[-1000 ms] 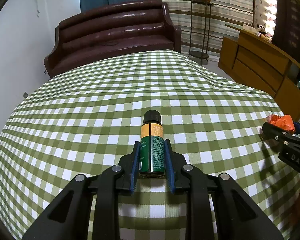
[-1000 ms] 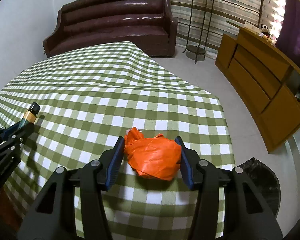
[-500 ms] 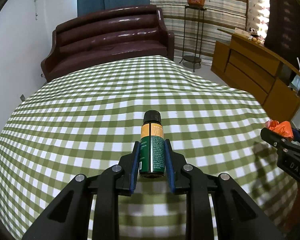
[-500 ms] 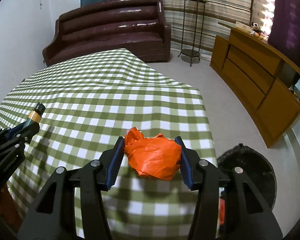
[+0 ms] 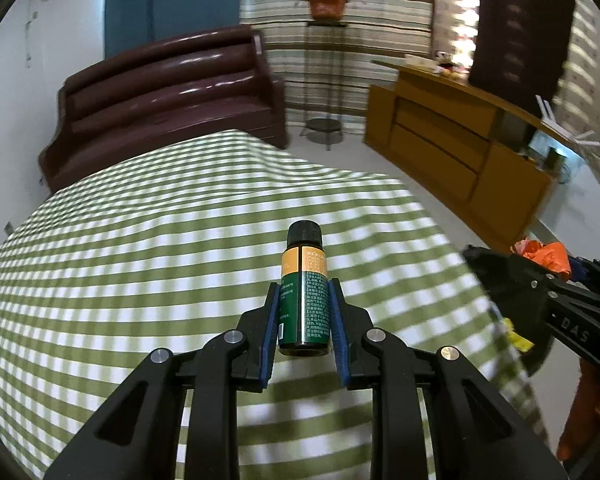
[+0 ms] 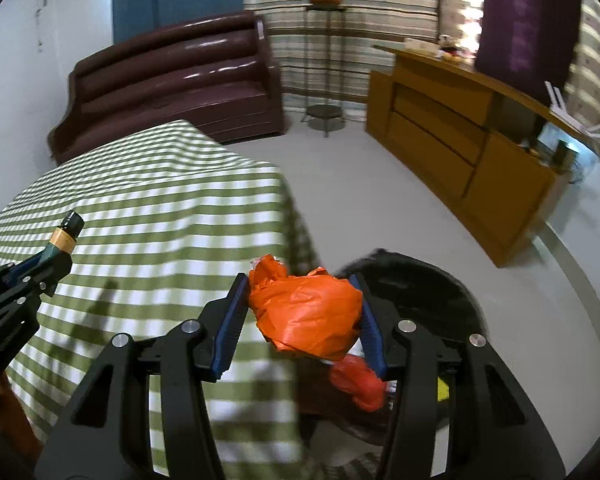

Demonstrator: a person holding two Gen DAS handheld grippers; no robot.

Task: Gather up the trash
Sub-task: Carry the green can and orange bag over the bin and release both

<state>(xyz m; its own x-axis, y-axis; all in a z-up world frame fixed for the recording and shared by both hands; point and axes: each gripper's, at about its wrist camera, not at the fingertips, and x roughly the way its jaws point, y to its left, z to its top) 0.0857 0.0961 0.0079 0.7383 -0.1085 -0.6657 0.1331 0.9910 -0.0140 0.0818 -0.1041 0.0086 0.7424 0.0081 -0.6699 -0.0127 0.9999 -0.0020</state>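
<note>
My left gripper (image 5: 304, 316) is shut on a small green bottle (image 5: 304, 300) with an orange band and black cap, held above the green checked tablecloth (image 5: 140, 260). My right gripper (image 6: 304, 312) is shut on a crumpled orange wrapper (image 6: 306, 314), held past the table's right edge over a black-lined trash bin (image 6: 432, 288) on the floor. Orange trash (image 6: 358, 384) lies in the bin. The right gripper (image 5: 540, 270) with its wrapper (image 5: 548, 256) shows at the right of the left wrist view. The left gripper (image 6: 56, 256) and bottle (image 6: 66, 234) show at the left of the right wrist view.
A dark brown sofa (image 5: 172, 100) stands behind the table. A wooden sideboard (image 6: 460, 148) runs along the right wall. A metal plant stand (image 6: 324, 60) with a potted plant stands at the back. Grey floor (image 6: 360, 200) lies between table and sideboard.
Both grippers have moved right with their loads. The right gripper has passed from over the table to over the trash bin. The left gripper is nearer the table's right edge.
</note>
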